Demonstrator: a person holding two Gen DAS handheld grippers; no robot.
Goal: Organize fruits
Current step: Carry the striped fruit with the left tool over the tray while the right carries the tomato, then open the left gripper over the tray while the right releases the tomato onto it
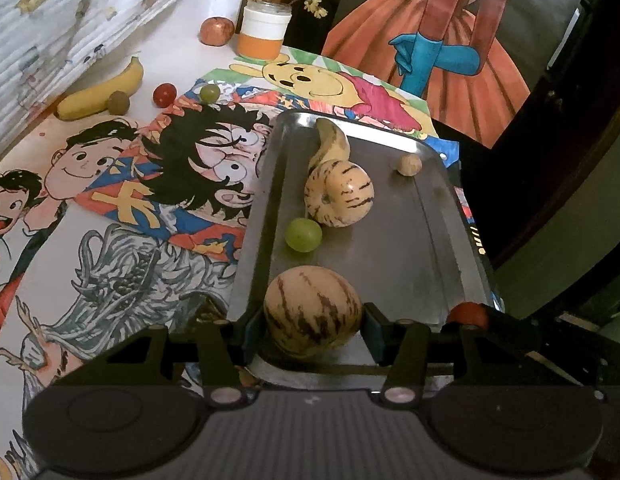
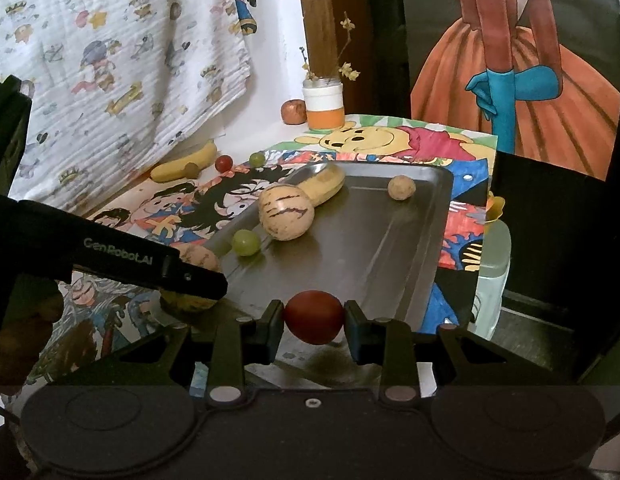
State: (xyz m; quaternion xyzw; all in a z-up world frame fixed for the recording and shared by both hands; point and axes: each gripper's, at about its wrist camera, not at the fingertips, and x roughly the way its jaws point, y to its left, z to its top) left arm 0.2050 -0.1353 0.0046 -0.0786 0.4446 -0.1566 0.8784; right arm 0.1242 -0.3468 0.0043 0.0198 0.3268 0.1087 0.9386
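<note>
Left tool [image 1: 313, 322] clamped on a striped melon [image 1: 312, 312] over the near end of the metal tray [image 1: 438, 240], apparently about to set it down; right tool [image 2: 314, 322] closed around a red tomato [image 2: 314, 317] above the tray's near edge. Already lying in the tray: second striped melon [image 1: 339, 194], a banana [image 1: 330, 142] behind it, a green grape [image 1: 303, 234], a small brown nut-like fruit [image 1: 409, 165]. Roughly halfway, by the look of it. Left out on the table [image 1: 170, 40], well apart from the tray: yellow banana [image 1: 104, 90], apple [image 1: 217, 31], cherry tomato [image 1: 164, 94], another grape [image 1: 209, 93], small brownish fruit [image 1: 118, 102].
</note>
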